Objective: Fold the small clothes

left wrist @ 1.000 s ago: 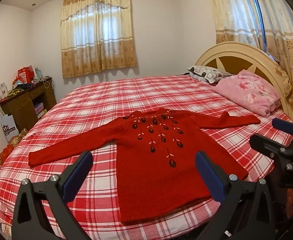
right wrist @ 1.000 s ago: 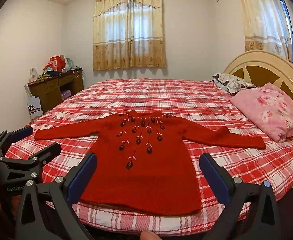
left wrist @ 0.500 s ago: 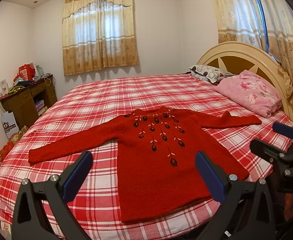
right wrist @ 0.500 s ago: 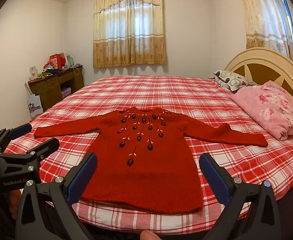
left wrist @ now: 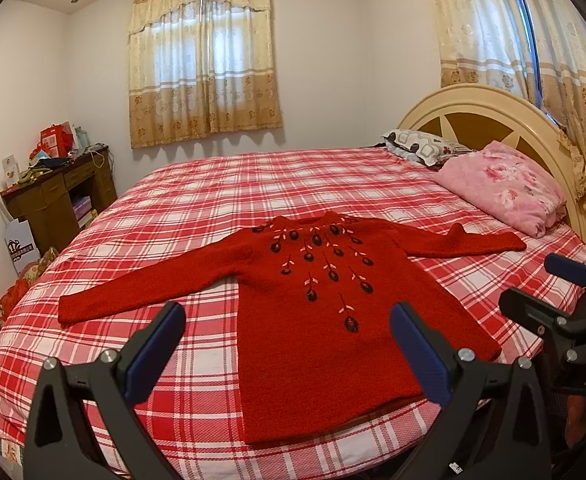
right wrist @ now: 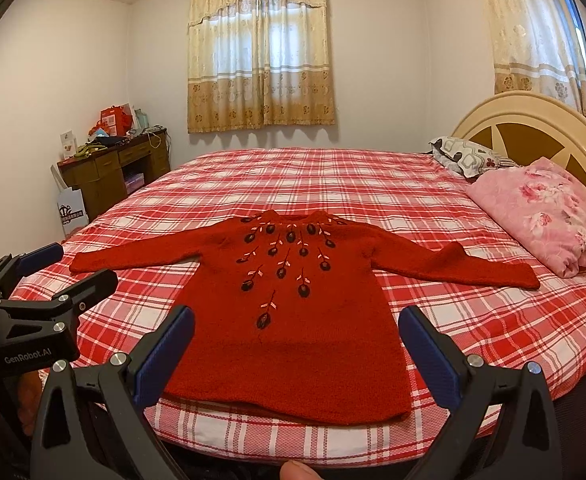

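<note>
A red knit sweater [left wrist: 313,320] with dark embroidered leaves lies flat and face up on the plaid bed [left wrist: 293,184], sleeves spread out to both sides, hem at the near edge. My left gripper [left wrist: 287,312] hovers open above the hem, holding nothing. In the right wrist view the sweater [right wrist: 293,340] lies straight ahead, and my right gripper [right wrist: 296,316] is open and apart from it. Each gripper also shows in the other's view: the right gripper [left wrist: 531,282] at the right edge, the left gripper [right wrist: 81,264] at the left edge.
A folded pink floral blanket [right wrist: 545,216] and a patterned pillow [right wrist: 465,156] rest by the cream headboard [right wrist: 533,120]. A cluttered brown desk [right wrist: 113,168] stands at the left wall. Curtained windows [right wrist: 259,52] are behind. A person's fingertip [right wrist: 293,472] shows at the bottom.
Both views shifted only slightly, as the grippers drifted a little in front of the bed. The sweater has not moved and both grippers stayed open.
</note>
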`<state>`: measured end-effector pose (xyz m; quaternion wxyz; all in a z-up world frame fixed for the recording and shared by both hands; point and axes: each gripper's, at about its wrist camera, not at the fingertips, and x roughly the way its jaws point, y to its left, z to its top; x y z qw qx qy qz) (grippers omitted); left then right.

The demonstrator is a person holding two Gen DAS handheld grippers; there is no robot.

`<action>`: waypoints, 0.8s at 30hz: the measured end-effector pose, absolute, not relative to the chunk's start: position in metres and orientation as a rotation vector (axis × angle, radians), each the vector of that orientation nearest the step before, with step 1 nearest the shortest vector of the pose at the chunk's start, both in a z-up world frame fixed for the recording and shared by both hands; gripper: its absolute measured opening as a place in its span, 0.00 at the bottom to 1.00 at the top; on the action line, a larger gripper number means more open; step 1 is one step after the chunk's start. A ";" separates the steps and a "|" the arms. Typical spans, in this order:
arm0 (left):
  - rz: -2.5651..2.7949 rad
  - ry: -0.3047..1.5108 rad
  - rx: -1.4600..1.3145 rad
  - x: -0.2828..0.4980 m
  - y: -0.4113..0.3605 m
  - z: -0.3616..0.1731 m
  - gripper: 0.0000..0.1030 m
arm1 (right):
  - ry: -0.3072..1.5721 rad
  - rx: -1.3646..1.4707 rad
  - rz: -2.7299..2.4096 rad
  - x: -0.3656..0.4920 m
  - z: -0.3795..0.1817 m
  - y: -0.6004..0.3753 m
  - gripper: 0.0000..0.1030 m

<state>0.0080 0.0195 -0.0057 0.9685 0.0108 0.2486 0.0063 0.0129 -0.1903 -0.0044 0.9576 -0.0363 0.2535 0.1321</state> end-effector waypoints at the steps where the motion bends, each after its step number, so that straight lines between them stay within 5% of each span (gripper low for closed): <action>1: 0.013 0.503 0.022 0.008 0.019 -0.006 1.00 | 0.514 -0.073 0.268 0.012 -0.005 -0.190 0.99; 24: 0.019 0.506 0.014 0.010 0.022 -0.008 1.00 | 0.520 -0.076 0.273 0.013 -0.007 -0.188 0.99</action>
